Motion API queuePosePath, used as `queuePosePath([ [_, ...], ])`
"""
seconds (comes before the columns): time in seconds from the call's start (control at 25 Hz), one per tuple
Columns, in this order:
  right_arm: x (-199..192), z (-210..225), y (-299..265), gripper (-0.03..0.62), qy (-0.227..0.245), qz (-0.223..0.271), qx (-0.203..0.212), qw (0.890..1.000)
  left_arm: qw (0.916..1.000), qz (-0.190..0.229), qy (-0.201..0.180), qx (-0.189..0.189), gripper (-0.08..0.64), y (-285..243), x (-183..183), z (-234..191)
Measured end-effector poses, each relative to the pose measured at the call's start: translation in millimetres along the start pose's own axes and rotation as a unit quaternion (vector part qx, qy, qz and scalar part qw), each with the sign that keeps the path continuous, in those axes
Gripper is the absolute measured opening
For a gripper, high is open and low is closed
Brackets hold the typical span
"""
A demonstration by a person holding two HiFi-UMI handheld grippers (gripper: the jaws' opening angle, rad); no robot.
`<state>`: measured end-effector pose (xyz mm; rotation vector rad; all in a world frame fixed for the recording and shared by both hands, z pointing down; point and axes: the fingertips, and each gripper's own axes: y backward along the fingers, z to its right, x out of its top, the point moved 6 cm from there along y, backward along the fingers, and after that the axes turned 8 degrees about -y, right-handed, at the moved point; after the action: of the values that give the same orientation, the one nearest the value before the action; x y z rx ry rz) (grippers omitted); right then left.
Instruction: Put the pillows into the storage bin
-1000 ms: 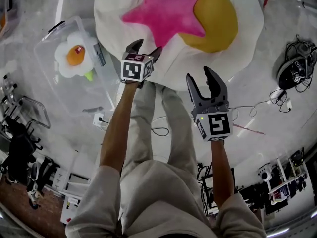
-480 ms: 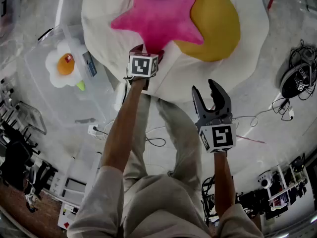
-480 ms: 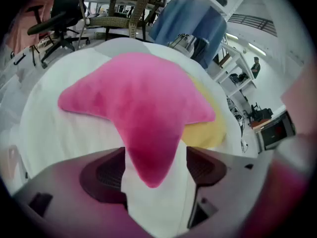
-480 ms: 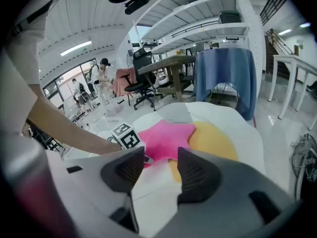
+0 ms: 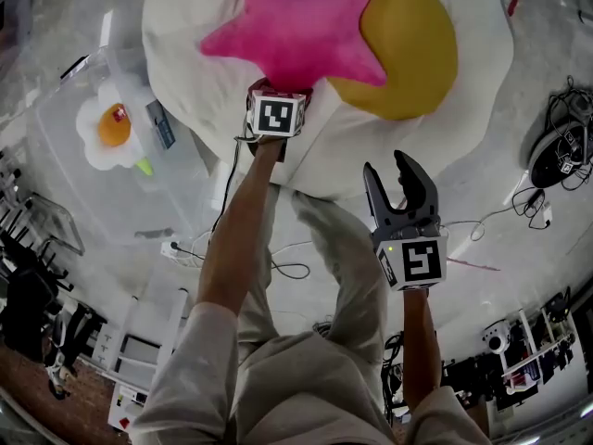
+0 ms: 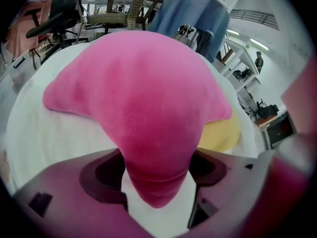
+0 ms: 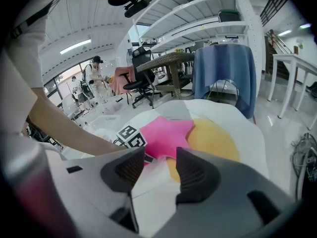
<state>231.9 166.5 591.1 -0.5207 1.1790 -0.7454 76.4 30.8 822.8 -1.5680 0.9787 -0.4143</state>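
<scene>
Lowers left gripper (image 6: 158, 182) further onto pink star-shaped plush pillow (image 5: 292, 28), with jaws just spread wide around one point; holds right gripper (image 5: 385, 165) parted, empty.

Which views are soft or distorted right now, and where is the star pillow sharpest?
Left gripper view: star pillow looms close and soft, pink cast over the lower frame; right gripper view: pillow small but clear, shelves bowed by the wide lens; head view: pillow sharpest, frame edges curved.
</scene>
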Motion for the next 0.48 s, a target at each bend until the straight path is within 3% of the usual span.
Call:
queuePosePath([
  [0.2, 3, -7, 0, 0.190, 0.000, 0.000, -0.006, 1.000, 1.0000, -0.001, -0.002, 0.009, 0.348, -9, -1, -8],
  [0.32, 8, -9, 3, 0.187, 0.002, 0.005, -0.009, 1.000, 0.9997, 0.021, -0.010, 0.001, 0.342, -8, -4, -9],
  [0.48, 9, -13, 8, 0.181, 0.003, 0.006, -0.014, 1.000, 0.9988, 0.045, -0.019, -0.007, 0.260, 9, 1, -6],
])
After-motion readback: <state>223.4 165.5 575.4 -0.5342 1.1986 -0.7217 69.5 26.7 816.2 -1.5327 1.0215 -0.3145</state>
